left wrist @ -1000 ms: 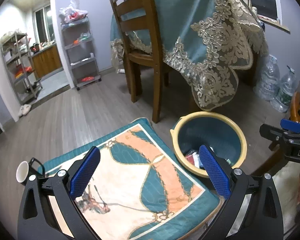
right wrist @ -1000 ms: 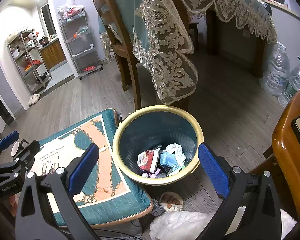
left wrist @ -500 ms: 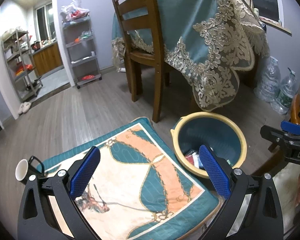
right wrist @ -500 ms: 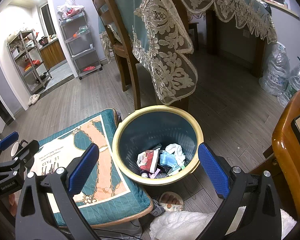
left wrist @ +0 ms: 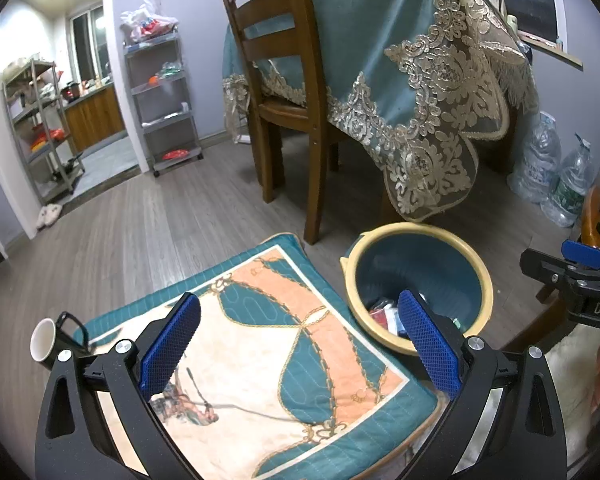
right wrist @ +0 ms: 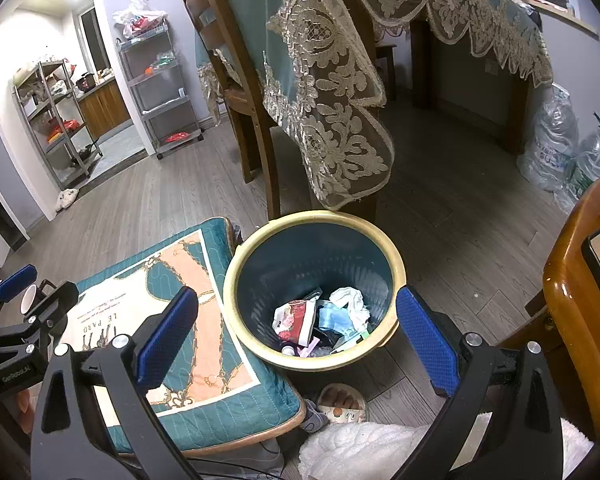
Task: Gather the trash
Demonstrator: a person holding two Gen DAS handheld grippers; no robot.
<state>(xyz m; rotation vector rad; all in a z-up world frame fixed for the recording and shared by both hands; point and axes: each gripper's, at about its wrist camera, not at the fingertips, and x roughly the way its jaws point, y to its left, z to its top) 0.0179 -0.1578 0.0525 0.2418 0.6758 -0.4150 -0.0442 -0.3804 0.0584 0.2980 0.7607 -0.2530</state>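
A teal trash bin with a yellow rim (right wrist: pixel 396 264) stands on the wood floor and holds several pieces of trash (right wrist: pixel 324 320): wrappers, a crumpled white tissue, blue paper. It also shows in the left wrist view (left wrist: pixel 480 272). My right gripper (right wrist: pixel 296 332) is open and empty, held above the bin's near rim. My left gripper (left wrist: pixel 300 344) is open and empty over a teal and orange patterned cushion (left wrist: pixel 260 360), left of the bin. The cushion (right wrist: pixel 172 300) also shows in the right wrist view.
A white-lined mug (left wrist: pixel 44 344) sits at the cushion's left edge. A wooden chair (left wrist: pixel 284 92) and a table with a lace-edged teal cloth (left wrist: pixel 420 80) stand behind the bin. Water jugs (left wrist: pixel 548 172) are at the right, an orange-brown chair (right wrist: pixel 580 300) nearby.
The left wrist view has tilted up very slightly. Both grippers stay open and the bin's contents are the same.
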